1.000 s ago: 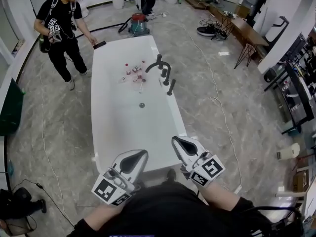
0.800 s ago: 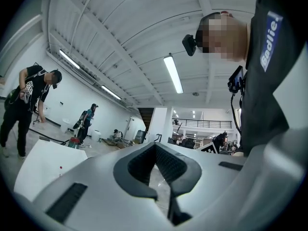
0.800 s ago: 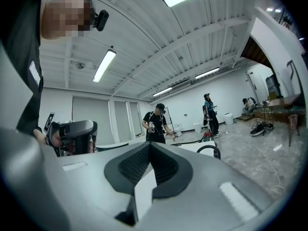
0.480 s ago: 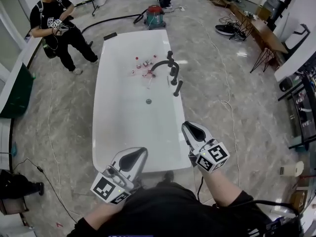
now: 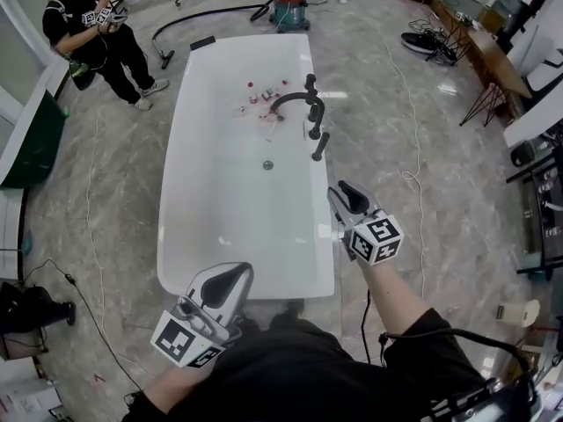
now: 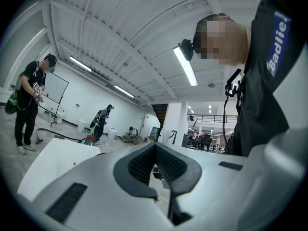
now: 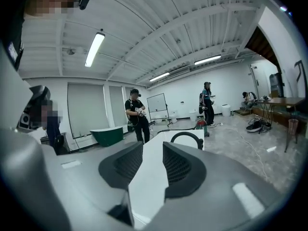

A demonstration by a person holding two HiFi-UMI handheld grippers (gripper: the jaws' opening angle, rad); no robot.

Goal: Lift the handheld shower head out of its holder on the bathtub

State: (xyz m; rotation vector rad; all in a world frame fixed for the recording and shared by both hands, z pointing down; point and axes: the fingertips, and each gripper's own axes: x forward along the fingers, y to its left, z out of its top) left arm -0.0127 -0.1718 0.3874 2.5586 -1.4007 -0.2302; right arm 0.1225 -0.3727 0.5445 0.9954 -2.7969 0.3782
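The white bathtub (image 5: pixel 189 227) lies lengthwise ahead of me. On its right rim stand a black arched faucet (image 5: pixel 295 100) and, nearer to me, the black handheld shower head (image 5: pixel 320 146) upright in its holder. My right gripper (image 5: pixel 345 192) hovers over the right rim, a short way short of the shower head; its jaws are opening with nothing between them. In the right gripper view the faucet arch (image 7: pixel 186 137) shows past the parted pads. My left gripper (image 5: pixel 233 275) hangs at the tub's near end, shut and empty.
Small red and white items (image 5: pixel 264 95) and a drain (image 5: pixel 268 164) lie inside the tub. A person in black (image 5: pixel 92 33) stands at the far left. A red vacuum (image 5: pixel 290 7) with a black hose sits beyond the tub. Cables cross the floor on the right.
Both grippers have moved forward toward the tub. The right one went farther, out along the right rim toward the shower head, and its jaws have parted.
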